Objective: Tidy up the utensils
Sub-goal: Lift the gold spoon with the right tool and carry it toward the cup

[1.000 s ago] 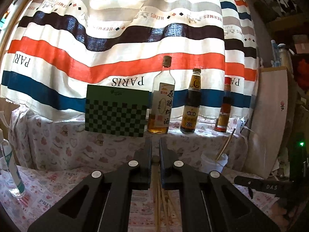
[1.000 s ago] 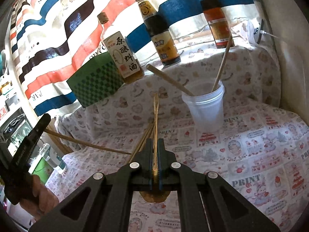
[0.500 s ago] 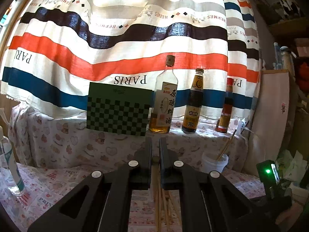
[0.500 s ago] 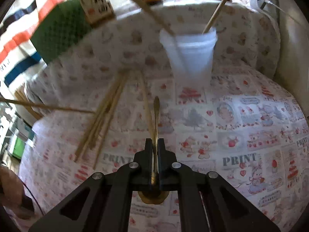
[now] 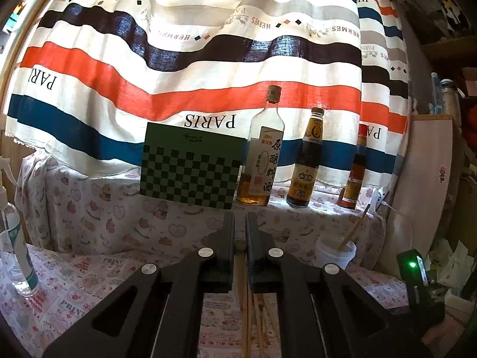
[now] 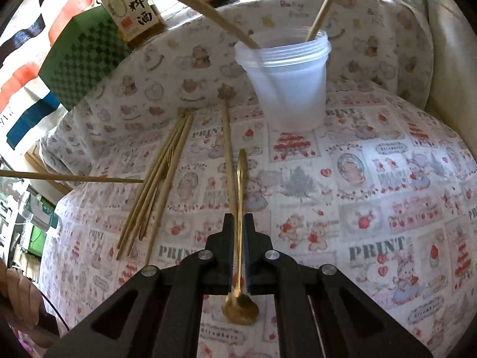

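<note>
A tablecloth [image 6: 372,179] printed with little bears, strawberries and the word PRINT covers the work surface and climbs a raised ledge at the back. On that ledge stand a green checkerboard card [image 5: 190,170], a clear cooking-wine bottle [image 5: 262,155] with an amber liquid low in it, a dark sauce bottle [image 5: 307,161] and a smaller red-labelled bottle [image 5: 353,176]. Behind them hangs a striped curtain [image 5: 179,59] — white, orange, navy and blue bands, lettered PARIS and HERMES. A spray bottle [image 5: 15,238] stands at the far left of the cloth, and cluttered shelves show dimly at the right edge of the room.

The right gripper [image 6: 238,226] has its fingers pinching the handle of a gold spoon [image 6: 240,203], the bowl lying back between the finger bases and the handle tip pointing forward over the cloth. Ahead of it stands a translucent plastic cup [image 6: 289,77] with two chopsticks leaning out of it. A loose bundle of chopsticks [image 6: 158,185] lies on the cloth to the left, and a single chopstick [image 6: 228,149] lies just beside the spoon's handle.

The left gripper [image 5: 240,229] holds its fingers pressed close on a chopstick end [image 5: 240,245] — its wooden tip shows in the narrow gap, with more sticks on the cloth beneath.
</note>
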Demonstrator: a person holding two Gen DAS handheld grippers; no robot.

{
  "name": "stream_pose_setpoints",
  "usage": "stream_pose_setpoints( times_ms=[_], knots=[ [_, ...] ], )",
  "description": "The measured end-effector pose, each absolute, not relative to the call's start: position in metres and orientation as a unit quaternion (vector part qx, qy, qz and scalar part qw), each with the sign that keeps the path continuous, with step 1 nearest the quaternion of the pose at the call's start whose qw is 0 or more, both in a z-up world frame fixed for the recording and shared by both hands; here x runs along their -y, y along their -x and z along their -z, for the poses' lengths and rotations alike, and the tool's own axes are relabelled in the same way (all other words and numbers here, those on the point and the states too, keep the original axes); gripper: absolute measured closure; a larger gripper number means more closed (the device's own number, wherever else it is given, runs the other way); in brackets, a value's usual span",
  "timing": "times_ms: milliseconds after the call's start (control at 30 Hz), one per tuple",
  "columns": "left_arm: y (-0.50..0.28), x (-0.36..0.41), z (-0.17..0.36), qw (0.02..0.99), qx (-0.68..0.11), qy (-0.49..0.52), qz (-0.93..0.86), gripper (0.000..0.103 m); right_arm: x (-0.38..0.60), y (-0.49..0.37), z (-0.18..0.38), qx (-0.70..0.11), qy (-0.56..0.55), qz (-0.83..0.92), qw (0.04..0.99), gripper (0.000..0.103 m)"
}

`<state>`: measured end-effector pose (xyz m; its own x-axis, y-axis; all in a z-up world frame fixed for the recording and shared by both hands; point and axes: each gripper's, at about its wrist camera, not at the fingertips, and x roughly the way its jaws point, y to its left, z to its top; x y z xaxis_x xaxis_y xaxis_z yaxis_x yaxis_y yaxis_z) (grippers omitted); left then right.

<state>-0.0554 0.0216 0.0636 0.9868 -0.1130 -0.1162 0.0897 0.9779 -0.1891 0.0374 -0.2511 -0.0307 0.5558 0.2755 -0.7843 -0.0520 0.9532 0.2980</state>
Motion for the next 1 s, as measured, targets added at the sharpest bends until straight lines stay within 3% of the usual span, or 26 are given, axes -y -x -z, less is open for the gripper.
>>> stream_pose_setpoints(
  times_ms=[100, 367, 1000],
  knots=[
    [0.055, -0.022, -0.064, 0.993, -0.061, 0.086, 0.047, 0.097, 0.248, -0.051, 0.032, -0.473, -0.126, -0.084, 0.868, 0.093],
    [0.050, -0.020, -0.062, 0.993, -0.072, 0.087, 0.041, 0.097, 0.237, -0.100, 0.044, -0.517, -0.071, -0.074, 0.850, 0.092],
    [0.047, -0.025, -0.061, 0.992, -0.078, 0.095, 0.034, 0.097, 0.202, -0.120, 0.048, -0.499, 0.007, -0.062, 0.865, 0.093]
  ],
)
